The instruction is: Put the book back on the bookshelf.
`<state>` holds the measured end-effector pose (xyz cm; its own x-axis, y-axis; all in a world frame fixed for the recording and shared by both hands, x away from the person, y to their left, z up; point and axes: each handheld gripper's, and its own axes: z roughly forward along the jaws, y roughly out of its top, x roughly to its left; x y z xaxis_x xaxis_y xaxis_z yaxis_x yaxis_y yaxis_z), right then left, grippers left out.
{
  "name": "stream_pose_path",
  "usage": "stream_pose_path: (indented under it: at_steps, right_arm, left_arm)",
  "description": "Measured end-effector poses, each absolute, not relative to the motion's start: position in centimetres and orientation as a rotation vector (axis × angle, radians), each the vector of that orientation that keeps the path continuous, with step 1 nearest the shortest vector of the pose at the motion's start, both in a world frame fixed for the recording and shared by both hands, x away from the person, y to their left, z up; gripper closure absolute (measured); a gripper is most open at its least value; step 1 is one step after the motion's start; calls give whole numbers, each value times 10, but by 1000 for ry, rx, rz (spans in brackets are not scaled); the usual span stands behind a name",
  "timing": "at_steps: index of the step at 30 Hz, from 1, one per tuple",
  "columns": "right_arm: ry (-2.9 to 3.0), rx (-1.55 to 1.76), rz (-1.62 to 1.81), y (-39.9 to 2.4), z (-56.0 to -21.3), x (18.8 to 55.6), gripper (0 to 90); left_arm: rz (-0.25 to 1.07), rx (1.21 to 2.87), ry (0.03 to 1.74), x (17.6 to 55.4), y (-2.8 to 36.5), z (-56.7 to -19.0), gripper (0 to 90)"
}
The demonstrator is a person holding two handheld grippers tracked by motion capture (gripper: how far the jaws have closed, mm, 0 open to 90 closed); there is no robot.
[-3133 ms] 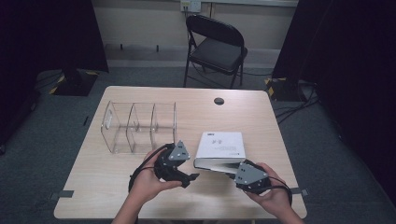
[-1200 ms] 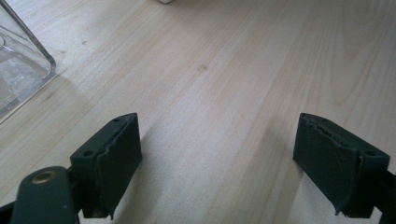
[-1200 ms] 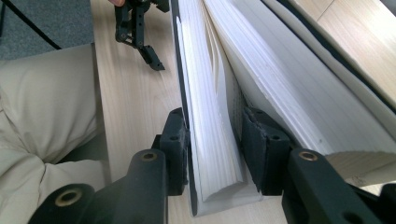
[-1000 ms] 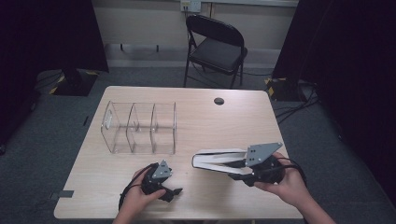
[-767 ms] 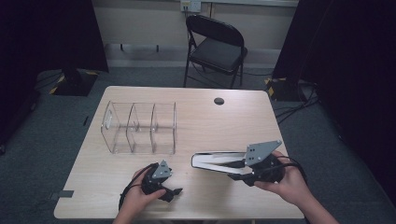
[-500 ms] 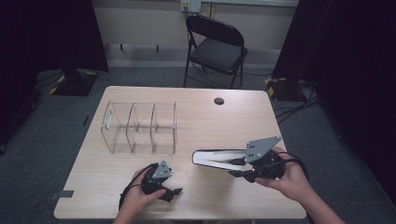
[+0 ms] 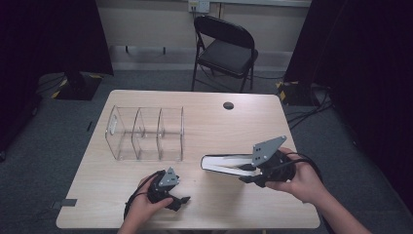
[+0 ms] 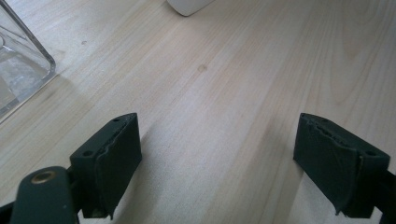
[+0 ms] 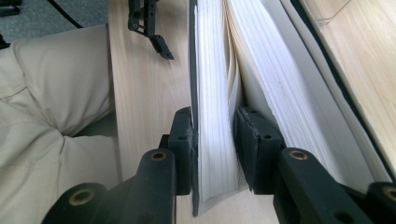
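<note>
R tool clamped on a wad of white pages plus dark cover of the book; jaws just closed in on it. Book is thick, lies flat on the pale wood-grain desk, page edges ribbed, directly ahead of R tool. L tool open, rubbery black pads wide apart w/ nothing between, resting on desk. Clear acrylic 3-bay organizer beyond L tool.
</note>
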<state>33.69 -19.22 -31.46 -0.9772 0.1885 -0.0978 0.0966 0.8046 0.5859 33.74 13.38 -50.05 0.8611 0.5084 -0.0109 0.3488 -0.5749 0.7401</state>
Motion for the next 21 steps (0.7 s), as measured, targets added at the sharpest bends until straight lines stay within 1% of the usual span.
stream_pose_path:
  at_steps: [5, 21]
  right_arm:
    - [2863, 212, 932, -195, -311, 340, 687]
    - [2884, 223, 969, -204, -299, 348, 744]
  left_arm:
    - [258, 2239, 618, 337, 134, -500, 146]
    - [261, 2241, 617, 337, 134, -500, 146]
